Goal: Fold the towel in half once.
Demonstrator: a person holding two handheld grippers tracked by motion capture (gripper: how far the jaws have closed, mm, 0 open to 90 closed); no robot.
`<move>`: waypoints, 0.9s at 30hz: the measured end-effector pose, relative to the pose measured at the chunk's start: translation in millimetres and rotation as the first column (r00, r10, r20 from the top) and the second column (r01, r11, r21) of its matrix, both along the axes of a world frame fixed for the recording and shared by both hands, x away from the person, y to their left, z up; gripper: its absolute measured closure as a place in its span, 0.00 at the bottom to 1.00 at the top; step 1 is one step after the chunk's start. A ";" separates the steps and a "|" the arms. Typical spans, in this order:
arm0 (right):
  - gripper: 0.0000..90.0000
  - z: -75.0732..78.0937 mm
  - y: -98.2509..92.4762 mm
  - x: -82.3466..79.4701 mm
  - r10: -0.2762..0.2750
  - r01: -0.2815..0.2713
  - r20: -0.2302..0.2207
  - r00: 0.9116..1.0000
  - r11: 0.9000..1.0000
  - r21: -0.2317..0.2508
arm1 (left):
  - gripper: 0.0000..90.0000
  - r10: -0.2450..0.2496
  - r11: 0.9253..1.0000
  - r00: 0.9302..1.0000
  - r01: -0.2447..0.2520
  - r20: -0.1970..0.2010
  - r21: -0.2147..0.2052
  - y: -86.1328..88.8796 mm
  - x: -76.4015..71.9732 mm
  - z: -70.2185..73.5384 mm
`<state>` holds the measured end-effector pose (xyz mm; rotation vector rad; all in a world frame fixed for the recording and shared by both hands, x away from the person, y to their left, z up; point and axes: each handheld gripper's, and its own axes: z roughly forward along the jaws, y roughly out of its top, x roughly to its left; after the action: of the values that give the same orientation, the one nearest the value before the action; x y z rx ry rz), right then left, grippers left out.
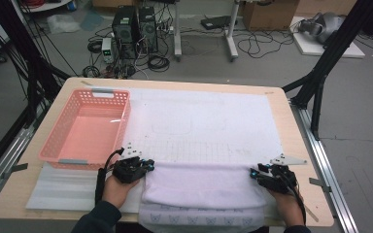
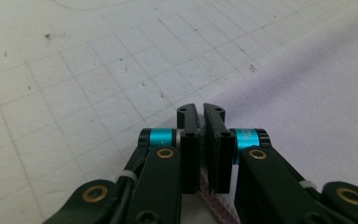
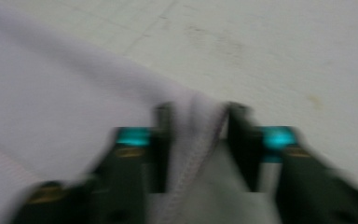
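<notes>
jaws of the left gripper stand pinched almost together, with a thin edge of towel caught between the pads; its ribbed hem shows below the jaws in the left gripper view. no earlier look is at hand, so only this clamp can be told. the right gripper has a bunched fold of the same towel between its jaws, and the cloth fills the gap from pad to pad, so it grips the towel too.

in the high view the left gripper sits at the towel's far left corner and the right gripper at its far right corner. the towel lies folded along the near edge of the table, pale lilac, with a butterfly-printed layer showing at the front; its near edge is cut off by the frame.

the right gripper view is blurred, so the pads' exact contact is hard to make out. both hands are partly hidden under the grippers, and the forearms run out of frame.

a white gridded mat covers most of the wooden table. a pink basket stands on the left, well apart from the towel. beyond the table lie a grey floor, computer towers, tangled cables and black frame legs.
</notes>
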<state>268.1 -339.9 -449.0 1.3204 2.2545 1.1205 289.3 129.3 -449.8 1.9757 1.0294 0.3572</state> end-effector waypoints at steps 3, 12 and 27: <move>0.96 4.0 2.6 1.6 0.024 -0.023 0.018 1.000 0.999 -0.048 | 0.96 0.044 0.999 0.998 -0.043 0.039 -0.020 0.8 5.2 11.9; 0.97 24.0 1.3 38.9 -0.049 0.056 0.132 0.990 0.997 -0.047 | 0.96 0.124 0.992 0.985 -0.125 0.121 -0.002 -12.7 46.5 53.4; 0.97 43.9 13.2 111.8 -0.131 0.143 0.157 0.979 0.987 -0.072 | 0.92 0.251 0.968 0.963 -0.248 0.102 -0.041 -14.4 109.2 49.6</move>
<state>379.9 -326.7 -405.0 1.2902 2.0453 1.0316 398.5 114.9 -400.2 1.7844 1.2106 0.5768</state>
